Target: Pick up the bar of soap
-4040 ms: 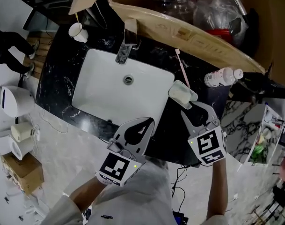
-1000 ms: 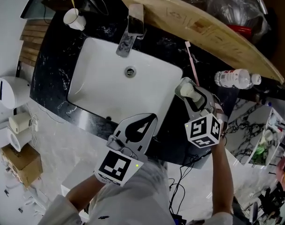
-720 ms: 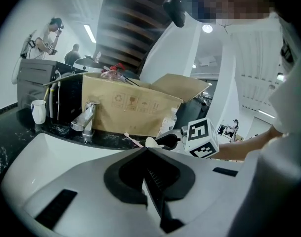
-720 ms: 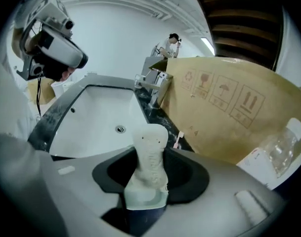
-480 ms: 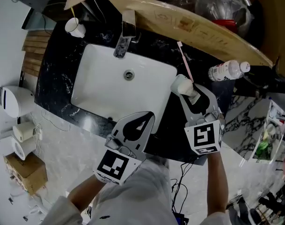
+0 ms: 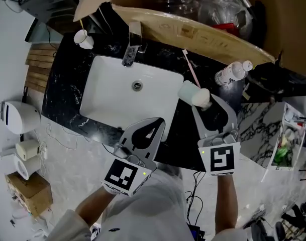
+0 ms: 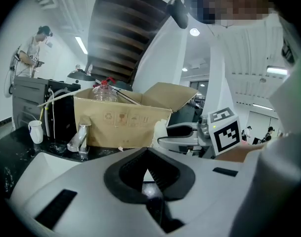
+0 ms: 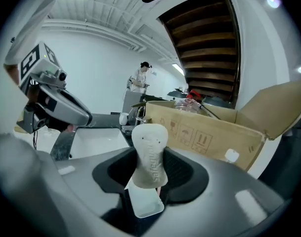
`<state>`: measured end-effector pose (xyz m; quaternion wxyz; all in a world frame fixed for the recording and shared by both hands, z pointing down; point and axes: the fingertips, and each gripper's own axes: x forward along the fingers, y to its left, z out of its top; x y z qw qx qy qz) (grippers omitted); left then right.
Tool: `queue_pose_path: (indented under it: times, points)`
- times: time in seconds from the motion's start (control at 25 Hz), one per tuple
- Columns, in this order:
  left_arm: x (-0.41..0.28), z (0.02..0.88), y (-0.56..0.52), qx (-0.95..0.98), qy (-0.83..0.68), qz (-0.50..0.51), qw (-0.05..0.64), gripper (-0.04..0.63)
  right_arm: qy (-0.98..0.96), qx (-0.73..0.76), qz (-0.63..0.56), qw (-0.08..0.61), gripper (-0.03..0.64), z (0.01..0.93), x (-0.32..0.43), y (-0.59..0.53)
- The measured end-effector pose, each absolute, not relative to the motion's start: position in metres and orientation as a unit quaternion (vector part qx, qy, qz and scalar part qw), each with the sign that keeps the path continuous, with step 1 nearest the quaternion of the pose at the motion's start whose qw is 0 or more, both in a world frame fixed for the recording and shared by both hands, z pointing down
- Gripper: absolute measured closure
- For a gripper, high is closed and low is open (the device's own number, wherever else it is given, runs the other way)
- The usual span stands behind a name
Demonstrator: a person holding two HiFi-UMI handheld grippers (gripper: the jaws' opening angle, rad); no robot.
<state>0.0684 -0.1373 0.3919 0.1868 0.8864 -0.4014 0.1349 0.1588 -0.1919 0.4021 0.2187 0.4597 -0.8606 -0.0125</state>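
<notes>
— What's hard to make out here?

— The lower end of the bar of soap [image 8: 150, 152] is sunk between the jaws of the right hand-held gripper [image 8: 149, 179]. There's a white piece just under it that I cannot identify.

— And where's the soap otherwise?

— Clamped upright in those jaws. From overhead it sits at that gripper's 11 o'clock tip, over the dark surface [image 6: 62, 92], with the sink [image 6: 102, 94] at its 9 o'clock. The left hand-held gripper [image 6: 155, 126] is closed on nothing.
</notes>
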Motion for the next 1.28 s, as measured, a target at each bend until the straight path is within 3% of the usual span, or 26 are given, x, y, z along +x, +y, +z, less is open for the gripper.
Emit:
queue_pose_path:
  times: [0.44,1.28]
  points:
    - [0.061,0.368,-0.120,0.888,-0.409,0.126,0.167,0.595,-0.834,0.538,-0.005,0.121,0.431,0.338,0.189,-0.158]
    - [0.036,0.322,-0.101,0.884,-0.438,0.100,0.127,0.595,-0.783,0.621,0.015,0.047,0.431,0.300,0.251,-0.076]
